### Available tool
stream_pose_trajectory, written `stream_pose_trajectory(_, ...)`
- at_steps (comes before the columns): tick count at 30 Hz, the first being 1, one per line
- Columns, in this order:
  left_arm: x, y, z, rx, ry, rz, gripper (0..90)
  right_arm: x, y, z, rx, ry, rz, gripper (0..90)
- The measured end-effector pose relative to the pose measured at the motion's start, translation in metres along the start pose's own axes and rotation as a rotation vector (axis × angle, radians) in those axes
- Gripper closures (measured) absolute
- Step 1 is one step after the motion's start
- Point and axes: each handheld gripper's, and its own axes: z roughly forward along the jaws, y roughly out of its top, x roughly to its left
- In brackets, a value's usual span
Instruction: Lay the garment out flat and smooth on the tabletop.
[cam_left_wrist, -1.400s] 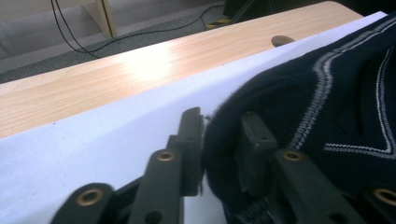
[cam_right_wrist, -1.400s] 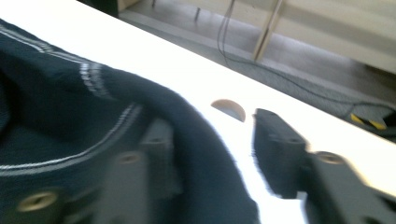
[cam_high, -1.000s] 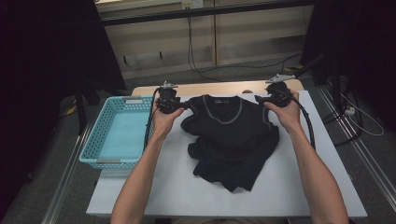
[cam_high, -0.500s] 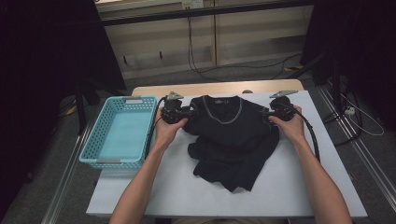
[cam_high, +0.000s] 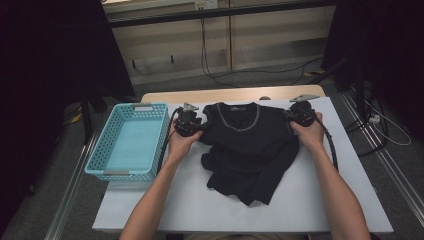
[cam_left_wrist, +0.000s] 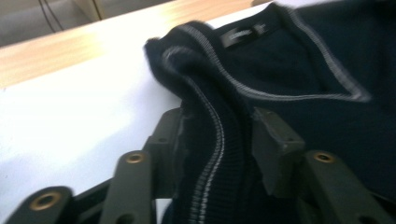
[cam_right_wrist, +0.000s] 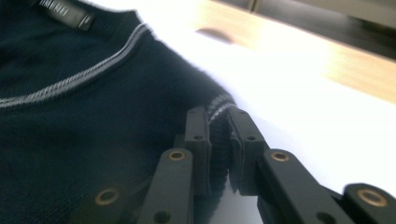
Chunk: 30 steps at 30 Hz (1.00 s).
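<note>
high view: each hand-held gripper (cam_high: 196, 125) (cam_high: 295, 116) pinches the dark sweater (cam_high: 250, 145).

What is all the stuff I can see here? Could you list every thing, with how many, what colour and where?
Sweater: one, dark navy with grey trim at the neck, spread on the table's middle, lower part crumpled.
Basket: one, light blue plastic, at the table's left edge.
Table: one, white cover over a wooden top.
Cables: a few, dark, on the grey floor behind the table.
Left gripper: one, black, at the sweater's left shoulder; a fold of the cloth lies between its fingers.
Right gripper: one, black, fingers pinching the sweater's right shoulder edge; its jaws have just been closing.
Forearms: two, bare, coming in from the bottom of the high view.
</note>
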Motion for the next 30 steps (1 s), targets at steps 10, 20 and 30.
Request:
stream_pose_trajectory(10, 0.012, -0.004, -0.005, -0.008, 0.042, -0.054, 60.8, -0.010, 0.006, -0.004, -0.024, -0.044, 0.038, 65.0)
stream_pose_trajectory(20, -0.008, -0.012, -0.039, -0.068, -0.049, -0.011, 51.4, -0.006, -0.010, -0.040, -0.076, 0.019, 0.033, 49.2)
stream_pose_trajectory(30, -0.033, -0.036, -0.066, -0.061, -0.105, 0.082, 47.5, 0.037, -0.032, -0.085, -0.099, 0.121, -0.087, 46.4)
